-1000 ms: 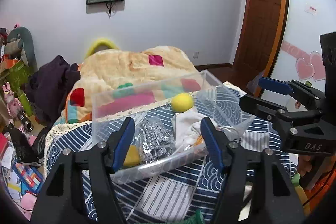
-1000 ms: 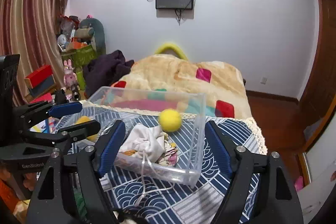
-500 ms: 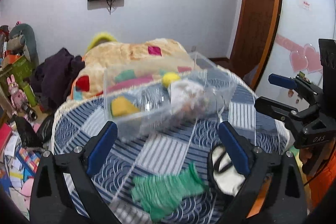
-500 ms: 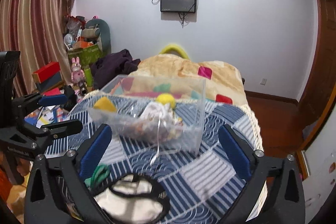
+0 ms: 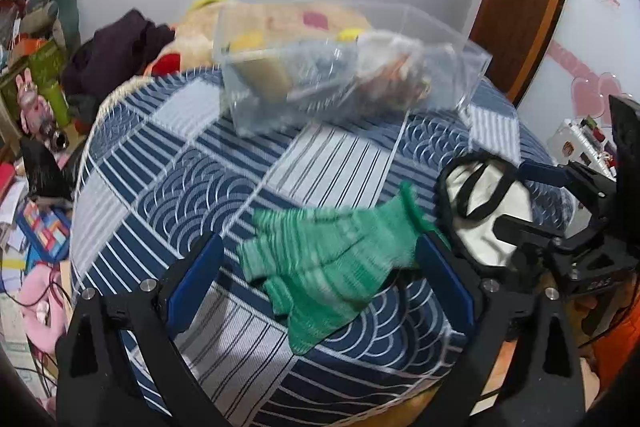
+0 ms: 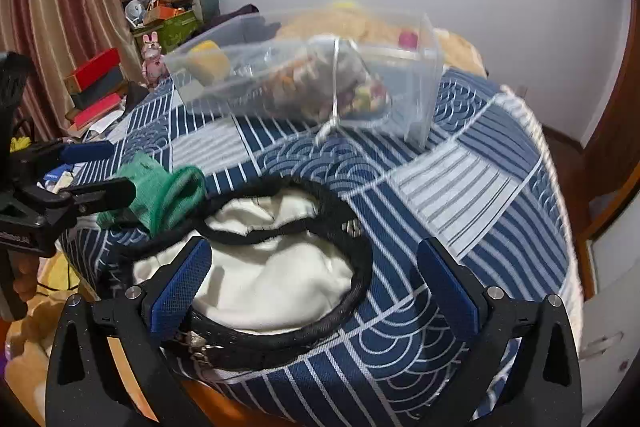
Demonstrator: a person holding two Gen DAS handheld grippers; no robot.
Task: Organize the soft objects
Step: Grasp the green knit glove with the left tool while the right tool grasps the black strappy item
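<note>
- my left tool (image 5: 320, 283) is spread wide with nothing between its blue pads; it hangs over the green knitted glove (image 5: 328, 267), which lies flat on the near part of the counter (image 5: 168, 163), a round surface under a blue patterned cloth.
- my right tool (image 6: 316, 291) is equally wide open and empty, above the cream pouch with black trim (image 6: 276, 271), which lies close to the counter's near edge, just right of the glove.
- the clear plastic bin (image 5: 340, 75) stands at the far side, well apart from both items; it already holds a yellow sponge (image 6: 208, 61), a drawstring bag (image 6: 340, 83) and some blurred things i cannot name.
- risk: the glove is thin and flat, so my pads may pinch the cloth with it and drag the covering, and the bin, along.
- risk: the pouch is limp; gripping one trim strand could let the rest sag and slip off the near edge.
- risk: both tools work side by side here, so reaching together could knock them into each other.
- risk: the bag's cord (image 6: 334, 99) hangs over the bin wall and could snag a tool on the way in.
</note>
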